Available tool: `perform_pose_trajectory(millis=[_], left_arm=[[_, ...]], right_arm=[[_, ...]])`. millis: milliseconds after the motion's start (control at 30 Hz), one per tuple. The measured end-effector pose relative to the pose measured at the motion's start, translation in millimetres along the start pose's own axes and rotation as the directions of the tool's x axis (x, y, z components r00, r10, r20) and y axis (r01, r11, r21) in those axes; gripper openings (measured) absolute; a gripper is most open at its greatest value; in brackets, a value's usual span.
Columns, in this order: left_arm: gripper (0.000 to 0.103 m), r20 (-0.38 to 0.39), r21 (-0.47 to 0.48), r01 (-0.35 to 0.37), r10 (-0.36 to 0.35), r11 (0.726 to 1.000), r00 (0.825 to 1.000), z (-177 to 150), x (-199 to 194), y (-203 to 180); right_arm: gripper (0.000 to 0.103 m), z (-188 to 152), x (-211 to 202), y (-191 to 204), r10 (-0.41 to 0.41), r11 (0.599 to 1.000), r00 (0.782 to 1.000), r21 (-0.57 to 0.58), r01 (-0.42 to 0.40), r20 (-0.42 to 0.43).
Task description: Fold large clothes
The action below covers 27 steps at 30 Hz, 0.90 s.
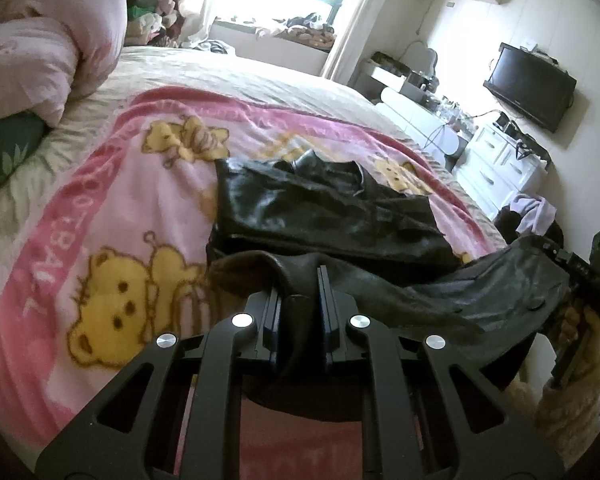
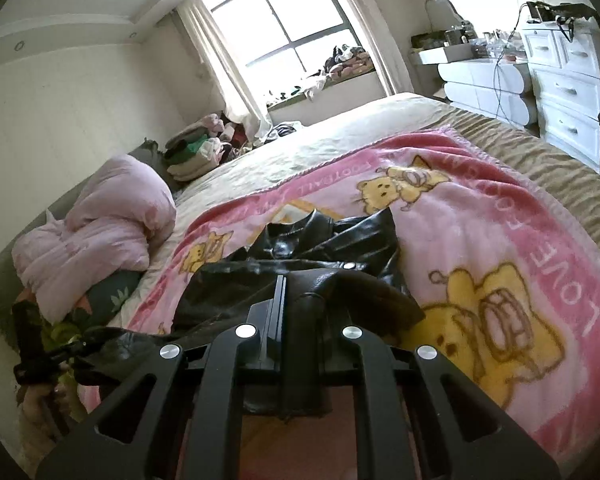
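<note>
Black leather jacket (image 1: 324,208) lies on pink bear blanket (image 1: 112,208) atop bed (image 1: 228,68), partly folded. Left gripper (image 1: 300,292) clamps near hem; right gripper (image 2: 300,292) clamps same hem further along, edge lifted between them. Step, as judged: carrying bottom edge toward collar. Next move calls for both tongs travelling level, forward together.

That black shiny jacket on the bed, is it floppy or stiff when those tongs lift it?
Probably floppy yet heavy: the black jacket sags between the left tongs and right tongs, both clamped on its hem. Its glossy leather-like surface looks slippery, so it might slide on the pink blanket. Its creases look soft, so folds may spring open.
</note>
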<state>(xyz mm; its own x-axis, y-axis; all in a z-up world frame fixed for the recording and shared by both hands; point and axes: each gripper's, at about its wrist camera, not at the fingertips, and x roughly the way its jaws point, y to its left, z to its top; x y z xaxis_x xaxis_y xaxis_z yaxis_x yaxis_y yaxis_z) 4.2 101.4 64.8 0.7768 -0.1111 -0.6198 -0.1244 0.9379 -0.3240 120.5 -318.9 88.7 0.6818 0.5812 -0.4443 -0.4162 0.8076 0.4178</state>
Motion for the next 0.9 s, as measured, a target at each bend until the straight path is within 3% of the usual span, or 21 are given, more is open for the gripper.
perform_pose_trajectory(millis=[900], left_arm=[[0.011,0.019,-0.039,-0.052,0.053,0.998,0.998,68,57,8]], right_arm=[[0.01,33,64,-8,-0.123,0.992,0.992,-0.007,0.123,0.018]])
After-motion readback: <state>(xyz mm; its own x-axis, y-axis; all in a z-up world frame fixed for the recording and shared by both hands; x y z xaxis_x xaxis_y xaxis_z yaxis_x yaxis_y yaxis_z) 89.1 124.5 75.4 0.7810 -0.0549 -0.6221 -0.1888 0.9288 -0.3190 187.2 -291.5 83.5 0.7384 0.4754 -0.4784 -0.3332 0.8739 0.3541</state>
